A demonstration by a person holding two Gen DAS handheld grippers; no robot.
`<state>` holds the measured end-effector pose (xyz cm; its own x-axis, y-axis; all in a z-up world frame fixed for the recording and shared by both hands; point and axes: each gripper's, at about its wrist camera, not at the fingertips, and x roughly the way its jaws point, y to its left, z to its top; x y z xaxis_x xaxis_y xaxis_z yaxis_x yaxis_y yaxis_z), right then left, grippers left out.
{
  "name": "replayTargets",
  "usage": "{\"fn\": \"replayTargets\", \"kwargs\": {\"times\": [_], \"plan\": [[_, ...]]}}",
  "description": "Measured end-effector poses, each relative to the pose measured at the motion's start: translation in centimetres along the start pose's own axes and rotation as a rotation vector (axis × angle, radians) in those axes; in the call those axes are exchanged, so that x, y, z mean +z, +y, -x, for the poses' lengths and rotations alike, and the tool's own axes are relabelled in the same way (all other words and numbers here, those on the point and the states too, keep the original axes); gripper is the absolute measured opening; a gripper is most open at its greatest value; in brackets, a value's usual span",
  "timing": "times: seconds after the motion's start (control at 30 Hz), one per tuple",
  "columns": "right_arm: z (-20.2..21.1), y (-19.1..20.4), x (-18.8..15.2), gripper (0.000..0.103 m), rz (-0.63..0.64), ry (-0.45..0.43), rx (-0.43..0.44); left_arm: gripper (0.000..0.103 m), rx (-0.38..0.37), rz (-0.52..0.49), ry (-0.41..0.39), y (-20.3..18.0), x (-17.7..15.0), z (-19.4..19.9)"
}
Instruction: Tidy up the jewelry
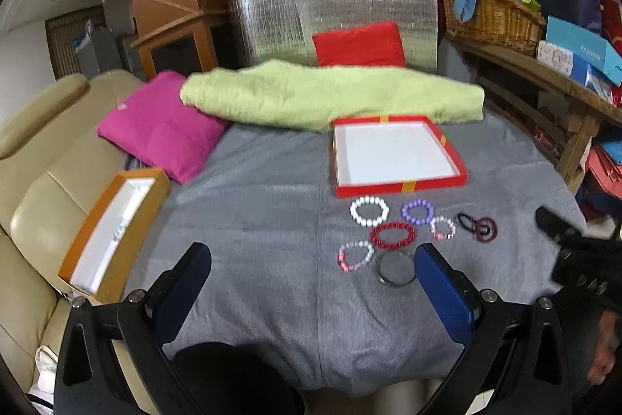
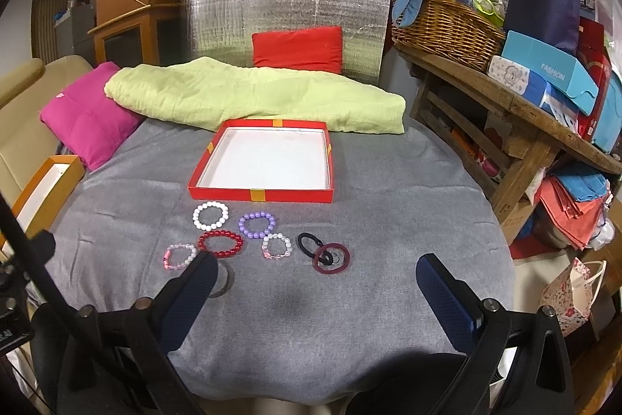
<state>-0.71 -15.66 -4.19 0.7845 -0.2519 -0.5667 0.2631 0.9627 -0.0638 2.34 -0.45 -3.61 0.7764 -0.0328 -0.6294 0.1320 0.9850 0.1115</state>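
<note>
Nearest the lens, the left tongs (image 1: 313, 265) and the right tongs (image 2: 317, 277) stood released, blue textured pads spread wide, grasping nothing above the grey cloth-covered table (image 2: 388, 220). No piece had yet been stowed: the shallow red cardboard tray (image 2: 326, 164), white-lined and square, lay bare beyond the jewelry, so the whole sorting appeared still to be done. Just before the tray's near wall lay glossy round-beaded bracelets: white bracelet (image 2: 210, 215), purple bracelet (image 2: 257, 225), red bracelet (image 2: 220, 244), two pale pink-and-clear bracelets (image 2: 180, 256) (image 2: 276, 246). Beside them lay a black hair tie (image 2: 310, 244) overlapping a smooth maroon ring (image 2: 331, 258), and a plain grey bangle (image 1: 395, 268). An orange box (image 1: 112, 232) sat at the left edge.
</note>
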Motion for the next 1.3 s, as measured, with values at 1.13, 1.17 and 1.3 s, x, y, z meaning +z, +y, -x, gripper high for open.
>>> {"fn": "replayTargets", "kwargs": {"times": [1.13, 1.17, 1.3], "plan": [[-23.8, -7.5, -3.5, 0.007, -0.226, 0.359, 0.270, 0.067, -0.289, 0.146, 0.309, 1.5, -0.2, -23.4], [-23.9, -7.6, -3.3, 0.007, -0.237, 0.343, 0.269, 0.067, -0.283, 0.147, 0.303, 1.4, 0.3, -24.0], [-23.9, -8.2, -2.4, 0.007, -0.263, 0.305, 0.283, 0.067, -0.286, 0.151, 0.284, 1.3, 1.8, -25.4]]}}
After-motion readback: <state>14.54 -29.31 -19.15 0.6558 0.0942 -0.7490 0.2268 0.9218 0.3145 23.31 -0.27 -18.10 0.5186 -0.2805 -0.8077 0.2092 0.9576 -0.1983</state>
